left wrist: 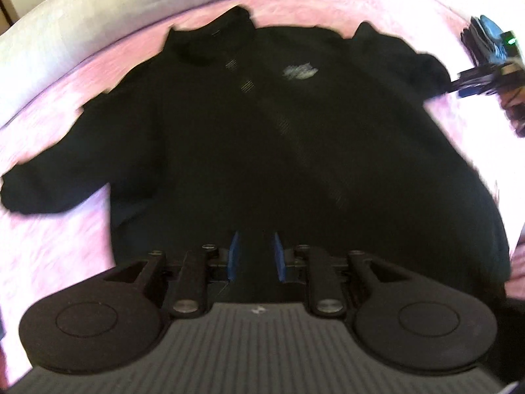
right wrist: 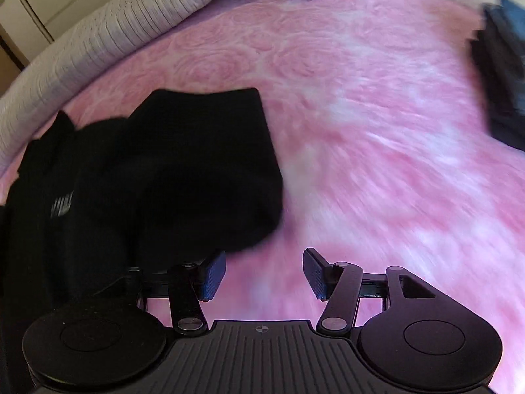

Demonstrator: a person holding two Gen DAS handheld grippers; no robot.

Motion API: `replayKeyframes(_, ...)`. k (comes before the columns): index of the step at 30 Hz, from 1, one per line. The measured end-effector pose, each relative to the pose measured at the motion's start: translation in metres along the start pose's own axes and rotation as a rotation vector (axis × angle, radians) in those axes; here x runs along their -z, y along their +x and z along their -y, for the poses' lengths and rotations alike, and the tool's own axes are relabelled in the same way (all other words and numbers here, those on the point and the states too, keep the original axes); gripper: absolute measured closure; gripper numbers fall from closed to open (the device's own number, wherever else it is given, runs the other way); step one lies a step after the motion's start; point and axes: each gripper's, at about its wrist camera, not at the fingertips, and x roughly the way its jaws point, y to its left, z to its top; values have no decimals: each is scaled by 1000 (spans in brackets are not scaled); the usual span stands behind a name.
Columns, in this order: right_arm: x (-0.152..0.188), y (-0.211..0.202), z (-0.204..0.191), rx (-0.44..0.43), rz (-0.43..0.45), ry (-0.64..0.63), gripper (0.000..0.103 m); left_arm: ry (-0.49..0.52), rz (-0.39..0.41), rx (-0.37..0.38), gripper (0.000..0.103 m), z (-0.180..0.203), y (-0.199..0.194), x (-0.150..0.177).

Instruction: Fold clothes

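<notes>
From the left wrist view we're looking down on a black sweatshirt (left wrist: 262, 138) spread front-up on a pink bedspread (left wrist: 65, 105). Its collar points away from us and a small pale logo (left wrist: 299, 71) sits on the chest. One sleeve runs out to the left of the picture, the other to the right, where the cuff ends just beside the right gripper (left wrist: 472, 82) poking in from the edge. The left gripper (left wrist: 255, 256) hangs over the lower part of the sweatshirt. Its blue pads (left wrist: 233, 256) have a narrow gap and we see only dark cloth behind that gap — nothing pinched that we can make out. A pale ribbed pillow (left wrist: 82, 10) lies along the far left side. Everything's a bit smeared.

Over on the right wrist view, we get the sweatshirt's (right wrist: 147, 177) sleeve folded up in a bunch at the left, with the cuff end toward the middle of the picture. The right gripper (right wrist: 264, 274) has its jaws well apart with only pink bedspread (right wrist: 361, 131) between them — the left pad (right wrist: 214, 275) is right by the sleeve's edge but not gripping it. Another dark pile of folded clothes (right wrist: 502, 75) sits at the far right edge, well apart from the sweatshirt. The ribbed pillow (right wrist: 115, 29) curves across the top left.
</notes>
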Motion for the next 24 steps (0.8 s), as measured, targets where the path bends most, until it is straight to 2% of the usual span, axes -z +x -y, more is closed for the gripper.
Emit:
replayKeyframes(3, -15, 27, 4, -8, 15, -54, 49, 25, 8, 21, 80, 32, 31, -40)
replayKeyframes(5, -25, 32, 8, -5, 3, -101, 93, 52, 7, 39, 80, 54, 56, -63)
replayKeyframes(6, -32, 30, 11, -19, -17, -128, 100, 70, 5, 54, 80, 64, 69, -75)
replayKeyframes(7, -40, 24, 13, -25, -26, -172, 100, 89, 9, 68, 80, 73, 79, -85)
replayKeyframes(9, -56, 1, 14, 42, 32, -343, 100, 123, 28, 98, 80, 90, 92, -105)
replayKeyframes(12, -65, -46, -4, 240, 245, -710, 100, 153, 66, 143, 80, 109, 96, -128)
replayKeyframes(15, -40, -73, -31, 393, 463, -989, 97, 185, 66, 166, 79, 116, 94, -130)
replayKeyframes(18, -10, -67, -43, 407, 486, -1004, 97, 209, 46, 169, 78, 118, 97, -126)
replayKeyframes(21, 11, -38, -40, 356, 324, -878, 93, 232, 26, 161, 78, 116, 100, -122)
replayKeyframes(22, 16, -30, -37, 340, 269, -824, 87, 236, 23, 161, 78, 114, 99, -121)
replayKeyframes(23, 20, -23, -33, 321, 221, -765, 72, 238, 22, 162, 78, 113, 99, -122)
replayKeyframes(24, 22, -24, -24, 288, 203, -670, 63, 238, 21, 162, 78, 112, 98, -122)
